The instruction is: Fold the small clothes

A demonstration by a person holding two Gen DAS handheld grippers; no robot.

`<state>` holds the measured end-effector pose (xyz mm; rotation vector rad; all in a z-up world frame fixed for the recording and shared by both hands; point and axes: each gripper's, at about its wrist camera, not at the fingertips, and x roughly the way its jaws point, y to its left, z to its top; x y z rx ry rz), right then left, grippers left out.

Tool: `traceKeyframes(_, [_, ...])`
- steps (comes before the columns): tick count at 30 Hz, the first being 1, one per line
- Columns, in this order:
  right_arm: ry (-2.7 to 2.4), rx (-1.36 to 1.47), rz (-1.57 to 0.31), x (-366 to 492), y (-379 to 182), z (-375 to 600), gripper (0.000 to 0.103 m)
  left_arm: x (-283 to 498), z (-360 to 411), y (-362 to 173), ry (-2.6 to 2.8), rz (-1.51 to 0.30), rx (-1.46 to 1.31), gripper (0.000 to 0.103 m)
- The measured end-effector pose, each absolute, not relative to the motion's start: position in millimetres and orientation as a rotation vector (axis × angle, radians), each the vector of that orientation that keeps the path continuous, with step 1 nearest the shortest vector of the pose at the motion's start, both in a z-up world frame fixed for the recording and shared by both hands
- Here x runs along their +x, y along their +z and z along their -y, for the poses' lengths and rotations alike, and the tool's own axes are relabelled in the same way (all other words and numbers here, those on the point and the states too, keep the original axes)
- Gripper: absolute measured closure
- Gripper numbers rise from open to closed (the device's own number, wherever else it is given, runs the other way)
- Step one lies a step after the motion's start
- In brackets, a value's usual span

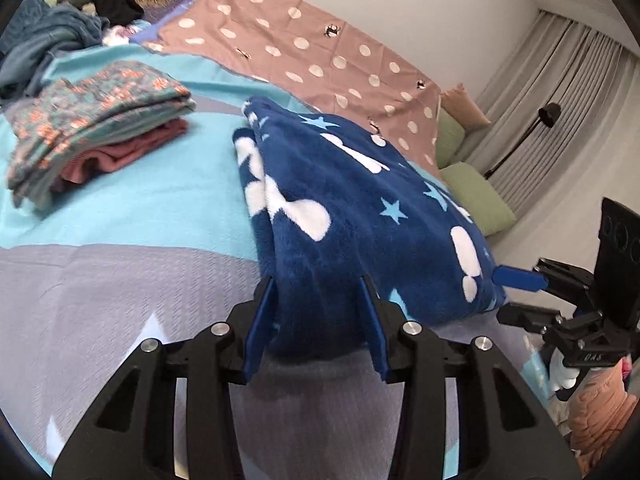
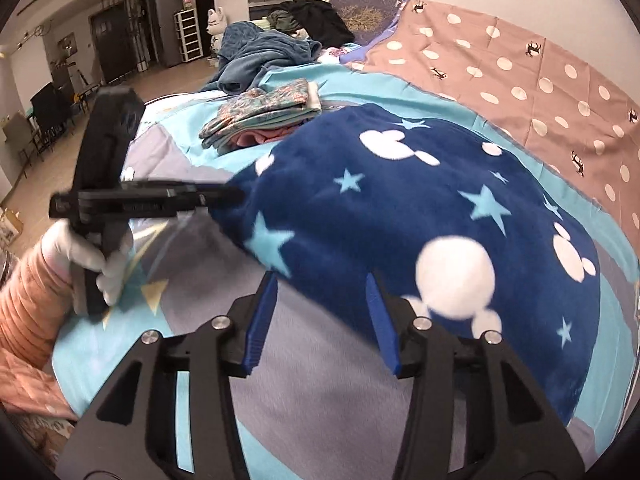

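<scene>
bed [image 1: 120,220] – carries all | blue fleece garment [image 1: 360,200] – folded on bed, right of the stack of 2 folded clothes [image 1: 100,128] | left gripper [image 1: 320,312] – fingers spread, straddling garment's near edge | right gripper [image 2: 322,312] – fingers spread at its edge

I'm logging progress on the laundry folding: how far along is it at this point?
Done: a stack of folded clothes sits on the bed. In hand: the blue fleece garment, already doubled over, lies between the open fingers of the left gripper and the right gripper; neither looks clamped. Left: an unfolded pile at the far end of the bed.
</scene>
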<state>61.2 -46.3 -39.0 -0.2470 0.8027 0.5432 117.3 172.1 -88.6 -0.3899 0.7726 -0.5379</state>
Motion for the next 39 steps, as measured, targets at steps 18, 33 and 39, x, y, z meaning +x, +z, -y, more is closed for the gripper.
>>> traceKeyframes(18, [0.546,-0.49,-0.923,239,-10,-111,0.064,108,-189,-101,-0.672,-0.724,-0.546,0.085])
traceKeyframes(33, [0.322,-0.821,-1.197,284,-94,-184,0.053,103,-201,-115,-0.581,-0.801,-0.585,0.057])
traceKeyframes(39, [0.231,-0.859,-1.162,299,-116,-189,0.096,108,-195,-122,-0.654,-0.841,-0.592,0.086])
